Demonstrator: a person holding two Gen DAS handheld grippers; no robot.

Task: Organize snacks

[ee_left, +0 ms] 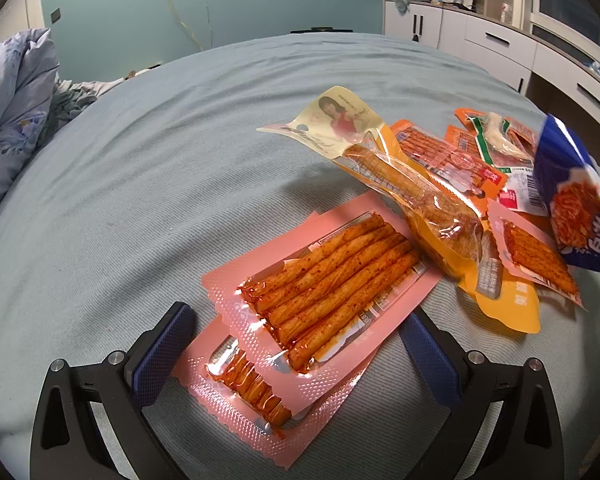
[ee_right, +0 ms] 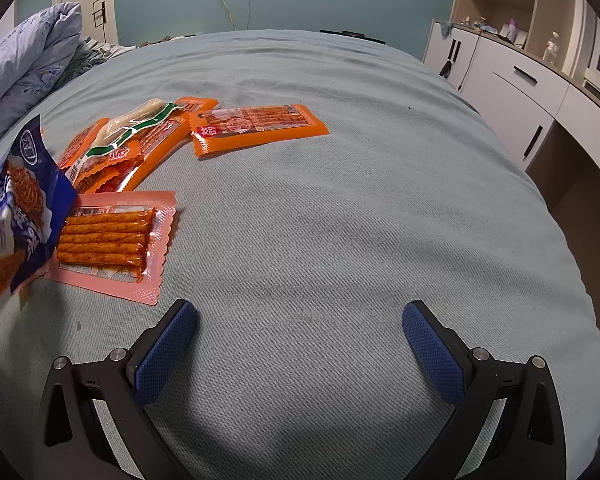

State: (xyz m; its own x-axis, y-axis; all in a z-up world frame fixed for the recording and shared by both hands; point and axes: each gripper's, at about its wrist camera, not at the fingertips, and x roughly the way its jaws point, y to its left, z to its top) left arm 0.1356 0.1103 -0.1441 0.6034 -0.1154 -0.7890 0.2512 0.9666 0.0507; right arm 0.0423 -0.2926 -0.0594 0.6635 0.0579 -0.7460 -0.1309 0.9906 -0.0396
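Our left gripper [ee_left: 296,344] has jaws spread wide, straddling the pink plastic packet of red spicy sticks [ee_left: 324,280], whose long axis runs up-right. Our right gripper [ee_right: 300,344], empty and wide too, faces bare grey-blue bedsheet [ee_right: 360,220]; left is nearer.

Dim, cool room light is falling evenly; glare is glinting off the pink packet [ee_left: 320,280], fisheye edges are bending darkly, and the blue bag [ee_right: 16,208] is blurring.
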